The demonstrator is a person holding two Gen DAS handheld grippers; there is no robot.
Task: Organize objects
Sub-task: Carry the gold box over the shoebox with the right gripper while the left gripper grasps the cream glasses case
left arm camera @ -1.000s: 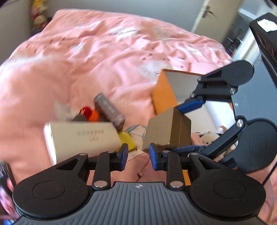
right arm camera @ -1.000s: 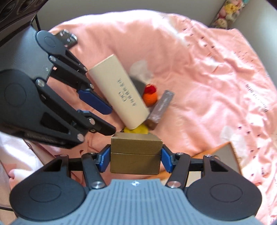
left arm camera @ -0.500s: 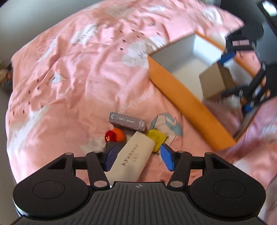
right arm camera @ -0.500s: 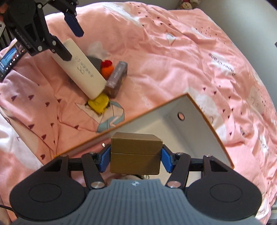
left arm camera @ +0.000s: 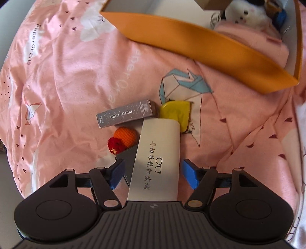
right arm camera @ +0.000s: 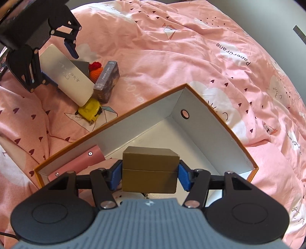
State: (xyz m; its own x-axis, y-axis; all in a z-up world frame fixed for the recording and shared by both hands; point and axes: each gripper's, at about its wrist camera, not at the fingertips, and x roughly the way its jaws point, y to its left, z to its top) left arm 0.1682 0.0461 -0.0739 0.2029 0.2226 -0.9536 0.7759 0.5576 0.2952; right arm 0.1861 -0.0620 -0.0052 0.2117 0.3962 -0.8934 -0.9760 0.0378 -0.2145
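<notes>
My right gripper [right arm camera: 150, 175] is shut on a gold box [right arm camera: 150, 170] and holds it inside the orange storage box [right arm camera: 220, 122], low over its white floor. My left gripper [left arm camera: 153, 173] is open, its fingers on either side of a cream glasses case [left arm camera: 156, 159] that lies on the pink bedspread; the pads stand apart from the case. Around the case lie a grey photo-card box [left arm camera: 126, 113], a yellow tape measure [left arm camera: 176, 112], an orange and red crochet toy [left arm camera: 124, 139] and a dark grey flat item [left arm camera: 127, 157].
The orange box [left arm camera: 210, 49] holds a pink case [right arm camera: 80, 160] and a white plush toy [left arm camera: 246, 13]. The pink bedspread [right arm camera: 191, 57] is wrinkled all around. The left gripper [right arm camera: 55, 53] shows at the upper left of the right wrist view.
My right gripper carried the gold box from beside the pile into the orange box and lowered it. My left gripper came down over the glasses case and opened wider around it.
</notes>
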